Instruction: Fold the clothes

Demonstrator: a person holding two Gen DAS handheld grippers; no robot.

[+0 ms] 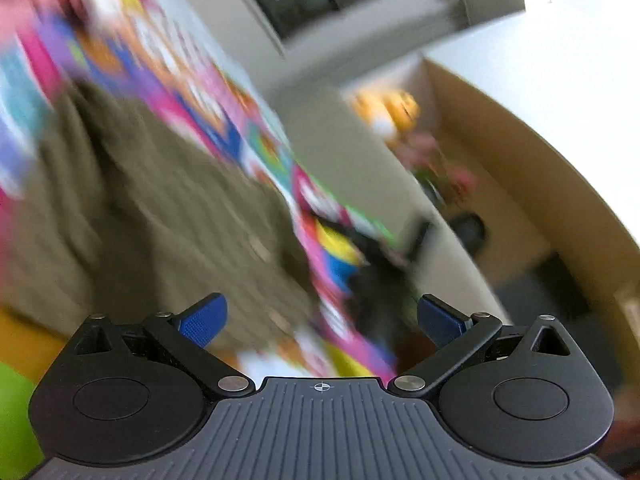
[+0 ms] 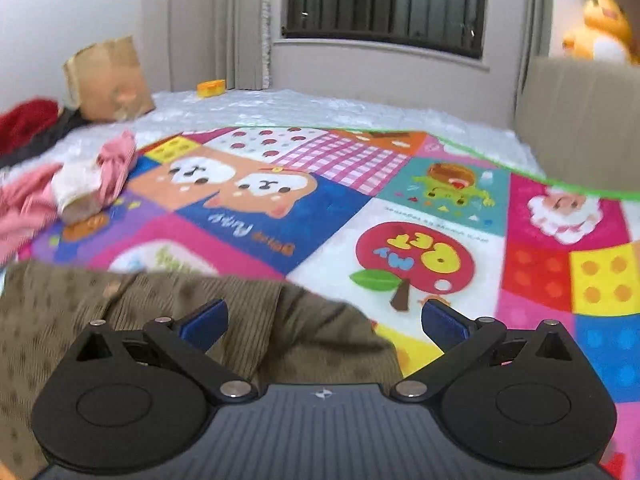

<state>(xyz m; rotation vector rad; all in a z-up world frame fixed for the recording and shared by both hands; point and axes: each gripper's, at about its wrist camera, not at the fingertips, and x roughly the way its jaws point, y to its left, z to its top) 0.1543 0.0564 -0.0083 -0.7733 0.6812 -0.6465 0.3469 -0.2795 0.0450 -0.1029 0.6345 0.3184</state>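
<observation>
An olive-brown garment [image 2: 168, 312] of ribbed, corduroy-like cloth fills the lower left of the right wrist view, rumpled into soft ridges and scattered with small darker flecks. It lies on a glossy play mat [image 2: 400, 208] printed in bright patches: cartoon puppies, a pink check, a red apple with yellow letters, and squares of dots, all edged with a thin green border. The mat rests on a pale, crinkly sheet [image 2: 320, 108] that reaches back to the wall under a dark barred window [image 2: 384, 4].

The right gripper [image 2: 324, 320] sits at the bottom centre of that view, its black arms ending in blue textured pads [image 2: 204, 324]. Its jaws are spread wide and hold nothing; the left pad hangs over the garment's edge, the right pad over the bare mat.

At the far left of the frame lie a bunched pink cloth [image 2: 116, 164] and a red and dark heap [image 2: 32, 124], with a creased brown paper bag [image 2: 108, 76] behind them. A small orange tub [image 2: 211, 88] sits by the curtain.

The left wrist view is tilted and heavily blurred. The left gripper [image 1: 322, 320] also has its jaws wide apart and empty, with the same olive garment [image 1: 152, 216] spread over the left and middle of the frame, on the mat [image 1: 188, 80].
</observation>
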